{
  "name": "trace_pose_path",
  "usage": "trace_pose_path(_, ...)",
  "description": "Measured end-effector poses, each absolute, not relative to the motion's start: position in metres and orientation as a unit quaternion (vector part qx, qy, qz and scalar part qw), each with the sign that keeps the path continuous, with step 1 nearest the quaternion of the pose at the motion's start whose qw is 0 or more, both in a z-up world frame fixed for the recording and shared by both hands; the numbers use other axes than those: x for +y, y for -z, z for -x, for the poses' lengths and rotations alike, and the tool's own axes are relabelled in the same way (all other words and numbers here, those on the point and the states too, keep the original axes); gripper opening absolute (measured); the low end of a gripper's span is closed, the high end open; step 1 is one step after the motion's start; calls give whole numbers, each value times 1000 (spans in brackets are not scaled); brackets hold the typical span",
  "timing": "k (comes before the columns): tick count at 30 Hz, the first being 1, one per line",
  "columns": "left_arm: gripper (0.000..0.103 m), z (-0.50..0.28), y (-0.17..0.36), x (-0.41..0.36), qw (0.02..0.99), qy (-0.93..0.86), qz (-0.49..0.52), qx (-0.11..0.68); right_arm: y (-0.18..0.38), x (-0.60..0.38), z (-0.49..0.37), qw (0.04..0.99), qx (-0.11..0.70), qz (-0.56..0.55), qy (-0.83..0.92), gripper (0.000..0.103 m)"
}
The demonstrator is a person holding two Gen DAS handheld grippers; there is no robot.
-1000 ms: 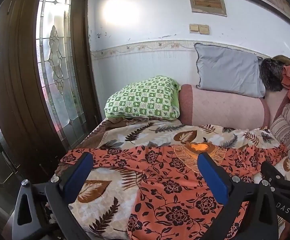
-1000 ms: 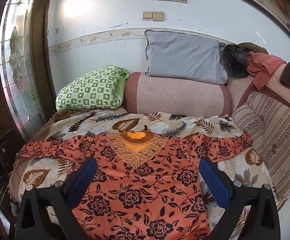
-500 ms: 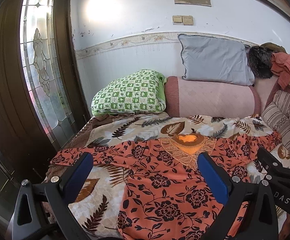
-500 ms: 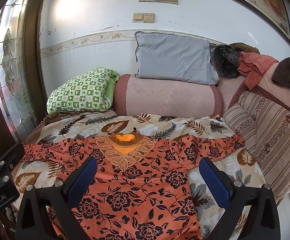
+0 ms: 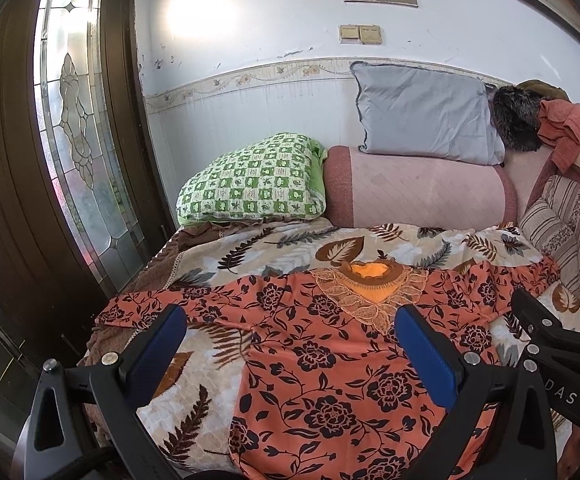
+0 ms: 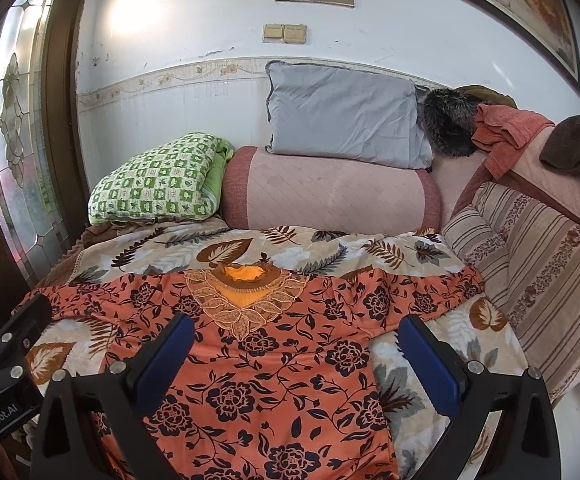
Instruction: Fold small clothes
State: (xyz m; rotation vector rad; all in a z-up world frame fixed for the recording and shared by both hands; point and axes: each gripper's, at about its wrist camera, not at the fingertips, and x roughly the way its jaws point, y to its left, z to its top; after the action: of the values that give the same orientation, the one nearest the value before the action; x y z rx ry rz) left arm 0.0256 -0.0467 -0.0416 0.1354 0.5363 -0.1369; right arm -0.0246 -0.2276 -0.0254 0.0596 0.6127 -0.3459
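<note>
Both wrist views face the wall, sharing the blouse (image 5: pixel 330 368) (image 6: pixel 274 376).

Daylight enters through the glass door panel (image 5: pixel 76 128) to the left of my jaws, and a bright glare patch (image 5: pixel 198 12) sits on the wall ahead. My views are sharp, evenly lit, softly shadowed, and bent and dark-cornered at the edges.

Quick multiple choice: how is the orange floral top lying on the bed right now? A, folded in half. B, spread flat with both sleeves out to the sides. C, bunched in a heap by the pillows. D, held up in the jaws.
B: the orange floral top lies flat on the leaf-print blanket, sleeves stretched left and right, while the left gripper and right gripper hover open, holding nothing.
</note>
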Motion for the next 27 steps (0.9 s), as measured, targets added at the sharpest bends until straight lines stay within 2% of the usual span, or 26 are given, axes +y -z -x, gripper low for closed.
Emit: trace_pose_path(27, 103, -26, 46, -45, 959, 64, -68, 267, 32, -224, 23, 937, 308, -27, 163, 103)
